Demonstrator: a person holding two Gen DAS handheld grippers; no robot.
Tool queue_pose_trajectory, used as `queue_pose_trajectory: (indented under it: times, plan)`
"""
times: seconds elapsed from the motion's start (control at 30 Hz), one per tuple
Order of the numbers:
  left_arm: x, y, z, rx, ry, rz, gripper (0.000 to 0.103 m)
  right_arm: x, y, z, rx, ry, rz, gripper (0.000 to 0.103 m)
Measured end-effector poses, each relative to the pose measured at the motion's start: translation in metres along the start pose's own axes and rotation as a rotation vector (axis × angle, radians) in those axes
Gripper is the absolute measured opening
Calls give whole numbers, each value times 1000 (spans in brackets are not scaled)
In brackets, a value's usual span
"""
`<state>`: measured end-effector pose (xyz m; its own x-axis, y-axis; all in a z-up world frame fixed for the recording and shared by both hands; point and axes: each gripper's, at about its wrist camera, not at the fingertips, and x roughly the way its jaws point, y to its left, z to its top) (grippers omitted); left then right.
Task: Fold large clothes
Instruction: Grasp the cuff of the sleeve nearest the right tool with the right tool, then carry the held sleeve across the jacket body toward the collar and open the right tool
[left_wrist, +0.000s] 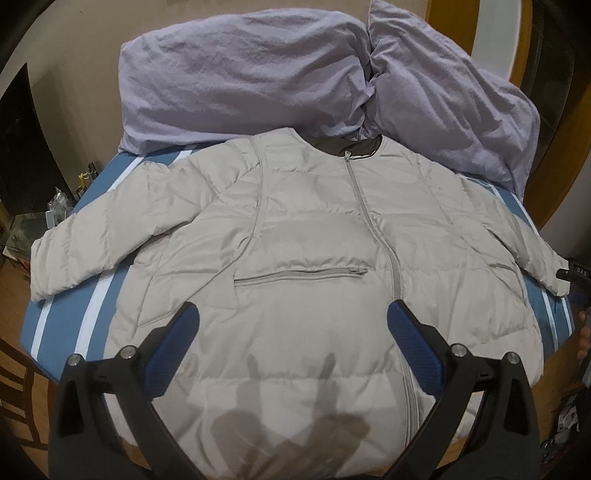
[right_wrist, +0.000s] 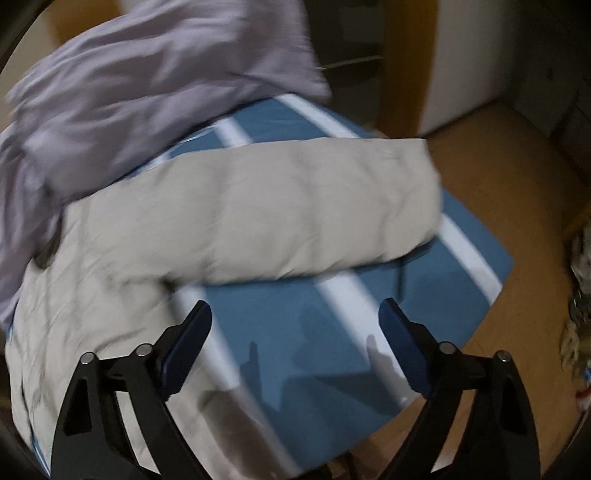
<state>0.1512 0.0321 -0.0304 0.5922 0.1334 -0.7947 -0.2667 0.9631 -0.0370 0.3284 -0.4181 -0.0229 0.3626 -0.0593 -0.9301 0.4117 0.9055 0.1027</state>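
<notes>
A pale grey puffer jacket (left_wrist: 303, 236) lies front up and zipped on a blue bed with white stripes (left_wrist: 74, 314), both sleeves spread out sideways. My left gripper (left_wrist: 293, 317) is open and empty, held above the jacket's lower front. My right gripper (right_wrist: 295, 317) is open and empty above the bare blue sheet (right_wrist: 295, 325), just below the jacket's right sleeve (right_wrist: 295, 206). The right wrist view is motion-blurred. The right gripper's body shows at the sleeve cuff at the right edge of the left wrist view (left_wrist: 576, 277).
A crumpled lilac duvet (left_wrist: 258, 74) is heaped at the head of the bed behind the jacket's collar; it also shows in the right wrist view (right_wrist: 129, 92). Wooden floor (right_wrist: 498, 221) surrounds the bed. Clutter lies on the floor at the left (left_wrist: 62, 206) and right (right_wrist: 580, 314).
</notes>
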Motion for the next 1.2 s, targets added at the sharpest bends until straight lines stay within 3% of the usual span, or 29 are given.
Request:
queue_pose_trajectory:
  times: [0.3, 0.43, 0.57, 0.67, 0.73, 0.77, 0.87, 1.03, 1.2]
  plan:
    - [25, 1, 15, 4, 38, 11, 101, 50, -84, 42, 269, 51, -103, 86]
    - [32, 5, 19, 2, 50, 13, 101, 68, -101, 46, 344, 84, -108, 85]
    - [38, 9, 23, -1, 58, 11, 101, 78, -110, 42, 390, 106, -75, 77]
    - [42, 13, 25, -5, 64, 8, 101, 81, -108, 42, 366, 87, -68, 70]
    - [44, 16, 26, -8, 66, 3, 101, 79, -105, 41, 341, 75, -35, 52]
    - [45, 17, 25, -9, 67, 2, 101, 79, -102, 42, 335, 66, 7, 34]
    - [46, 20, 25, -16, 67, -1, 101, 74, -92, 46, 302, 33, -13, 22]
    - [45, 33, 25, -44, 60, -2, 101, 44, -64, 55, 199, -70, -44, 19]
    - [44, 47, 25, -81, 53, 2, 101, 24, -14, 66, 73, -126, 11, 18]
